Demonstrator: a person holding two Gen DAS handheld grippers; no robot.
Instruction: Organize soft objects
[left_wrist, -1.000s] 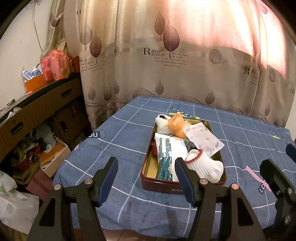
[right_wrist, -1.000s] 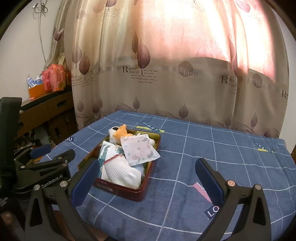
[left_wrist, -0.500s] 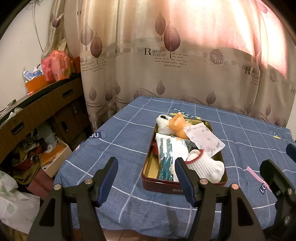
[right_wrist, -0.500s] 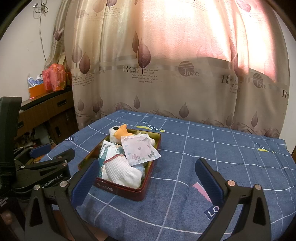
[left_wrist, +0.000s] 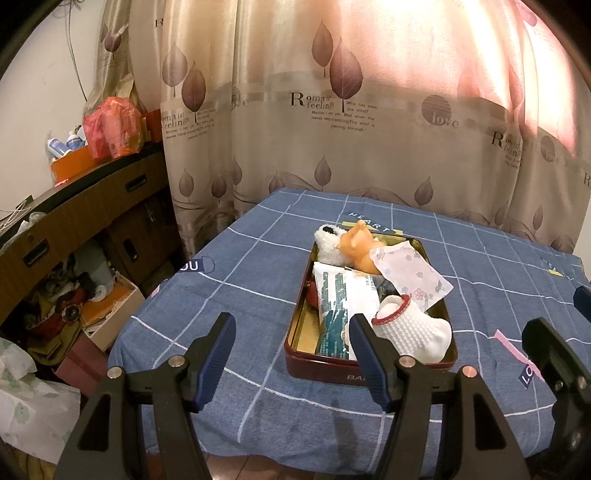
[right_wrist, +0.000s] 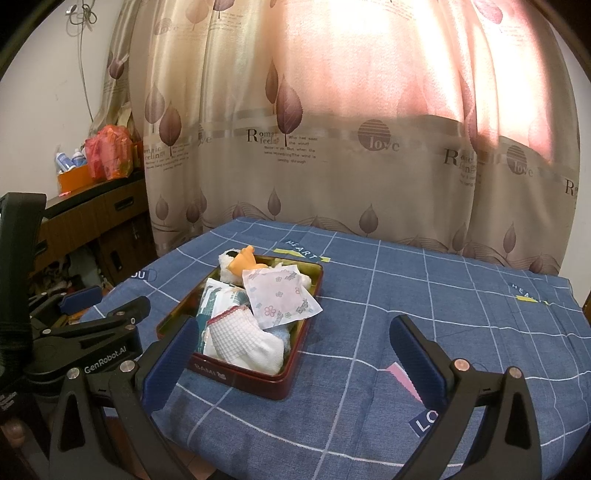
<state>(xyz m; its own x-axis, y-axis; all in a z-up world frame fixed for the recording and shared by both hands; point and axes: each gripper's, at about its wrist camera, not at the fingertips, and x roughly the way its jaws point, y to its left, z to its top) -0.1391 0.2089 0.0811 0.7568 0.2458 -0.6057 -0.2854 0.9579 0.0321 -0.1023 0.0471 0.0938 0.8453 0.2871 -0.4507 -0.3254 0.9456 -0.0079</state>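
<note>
Both claws wide apart and empty: left gripper low at the near edge of the table, right gripper next to it on the right. Nothing between the pads of either one.

Soft things all piled in the red tin, in the middle of the blue checked cloth. White sock at the near end, on top. Flowery tissue pack hanging over the right rim. Green-and-white packet under them. Orange toy and fluffy white toy at the far end.

Possible trouble: tissue pack easy to knock off onto the cloth, already half over the rim. Sock floppy, likely to snag the packet and drag it out. Tin maybe quick to slide or wrinkle the cloth if pushed hard. Two claws close together, easy to bump.
</note>
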